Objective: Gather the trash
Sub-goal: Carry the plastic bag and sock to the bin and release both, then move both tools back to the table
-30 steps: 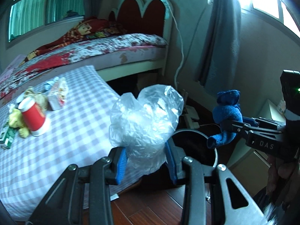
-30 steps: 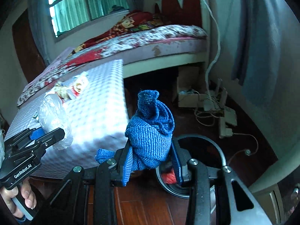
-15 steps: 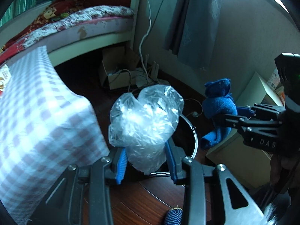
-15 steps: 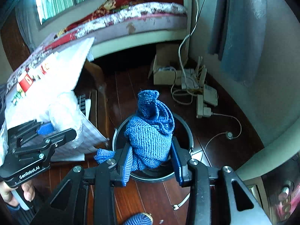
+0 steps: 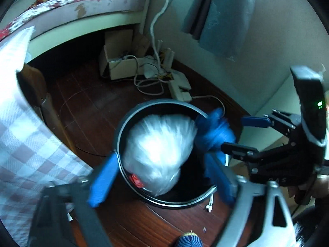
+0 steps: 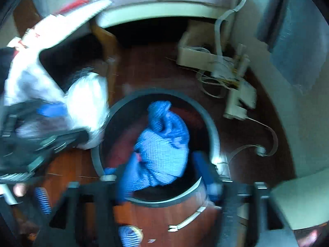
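Note:
A round dark trash bin (image 5: pixel 156 105) stands on the wood floor; it also shows in the right wrist view (image 6: pixel 211 127). My left gripper (image 5: pixel 162 175) is open above it, its blue pads spread wide, and the crumpled clear plastic bag (image 5: pixel 158 150) is blurred, loose between them over the bin mouth. My right gripper (image 6: pixel 164 177) is open too, and the blue knitted cloth (image 6: pixel 164 144) is loose over the bin; the cloth shows in the left wrist view (image 5: pixel 213 129) beside the bag. The bag shows at left in the right wrist view (image 6: pixel 86 107).
A checked-cloth table (image 5: pixel 22 135) is at the left. A cardboard box (image 5: pixel 121 59), power strips and cables (image 5: pixel 176 86) lie on the floor behind the bin. A bed (image 5: pixel 82 10) is beyond. A curtain (image 5: pixel 226 16) hangs by the wall.
Both grippers tilted down over the bin and opened. The plastic bag and the blue cloth came free of the pads and are dropping toward the bin.

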A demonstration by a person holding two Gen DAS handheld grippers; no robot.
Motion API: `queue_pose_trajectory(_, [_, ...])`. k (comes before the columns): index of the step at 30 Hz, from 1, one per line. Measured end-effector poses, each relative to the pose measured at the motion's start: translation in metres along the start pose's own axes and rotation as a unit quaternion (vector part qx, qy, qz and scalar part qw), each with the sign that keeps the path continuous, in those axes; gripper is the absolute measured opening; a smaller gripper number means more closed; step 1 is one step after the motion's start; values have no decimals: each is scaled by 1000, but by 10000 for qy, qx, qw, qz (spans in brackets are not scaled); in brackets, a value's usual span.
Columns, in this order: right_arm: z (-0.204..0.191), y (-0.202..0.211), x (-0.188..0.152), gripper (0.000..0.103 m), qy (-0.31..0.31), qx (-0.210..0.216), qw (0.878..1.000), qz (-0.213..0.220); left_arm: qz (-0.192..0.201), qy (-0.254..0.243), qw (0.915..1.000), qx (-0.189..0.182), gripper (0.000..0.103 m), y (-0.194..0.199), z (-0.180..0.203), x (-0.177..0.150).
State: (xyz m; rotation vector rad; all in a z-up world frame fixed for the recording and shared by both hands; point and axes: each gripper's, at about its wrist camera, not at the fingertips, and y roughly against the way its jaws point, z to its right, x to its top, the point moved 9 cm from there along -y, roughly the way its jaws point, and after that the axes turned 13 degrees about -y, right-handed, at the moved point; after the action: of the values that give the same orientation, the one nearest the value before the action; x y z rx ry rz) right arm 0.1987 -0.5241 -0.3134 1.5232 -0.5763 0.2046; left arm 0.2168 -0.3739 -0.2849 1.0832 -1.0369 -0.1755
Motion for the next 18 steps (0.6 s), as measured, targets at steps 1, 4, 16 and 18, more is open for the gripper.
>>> queue_pose_trajectory(1, [9, -3, -3, 79, -140, -40, 9999, -73, -28, -1, 10000, 75, 93, -1, -1, -2])
queue_pose_trajectory(4, [27, -3, -6, 82, -386, -258, 9989, -118, -143, -5, 9992, 374, 98, -3, -6, -5])
queue_pose_trajectory(16, [30, 24, -12, 98, -547, -398, 9977, 47, 42, -21, 9973, 732, 101, 26, -7, -4])
queue_pose_trajectory(18, [26, 30, -13, 98, -537, -419, 9976, 102, 69, -21, 9969, 783, 101, 34, -8, -4])
